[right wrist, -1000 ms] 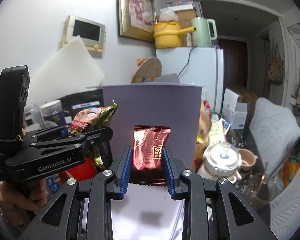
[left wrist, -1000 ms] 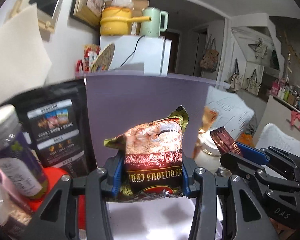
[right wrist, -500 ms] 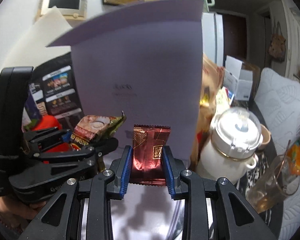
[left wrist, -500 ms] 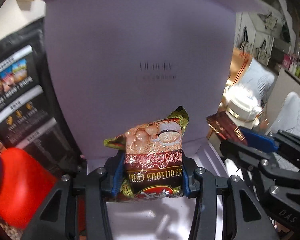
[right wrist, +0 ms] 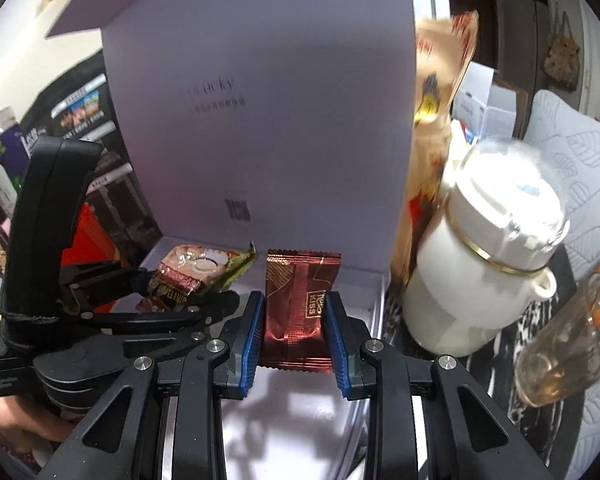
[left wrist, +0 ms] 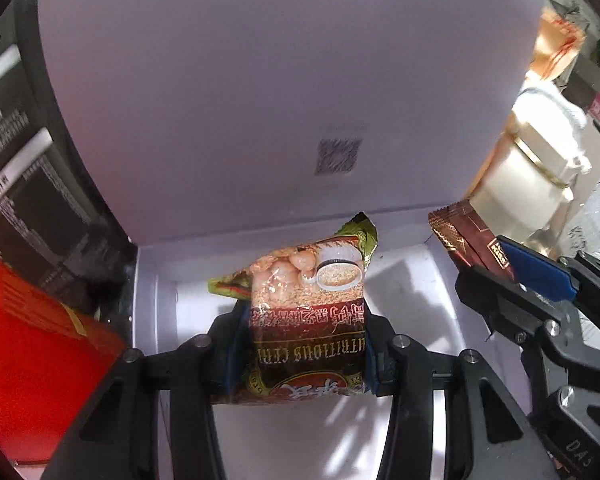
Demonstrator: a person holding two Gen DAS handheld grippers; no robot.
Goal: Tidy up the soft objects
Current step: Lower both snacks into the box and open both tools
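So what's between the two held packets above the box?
Nothing: only bare box floor separates the cereal packet and chocolate packet, per the right wrist view.

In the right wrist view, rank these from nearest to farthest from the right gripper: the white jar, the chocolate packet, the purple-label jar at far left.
1. Chocolate packet: clamped between the right gripper fingers, over the open box.
2. White jar: just right of the box.
3. Purple-label jar: far left edge, behind the left gripper.

Both grippers have dropped and tipped forward into the open lavender box. The cereal sachet in the left gripper and the chocolate wafer packet in the right gripper now hang just above its white floor, where earlier they were level with the raised lid.
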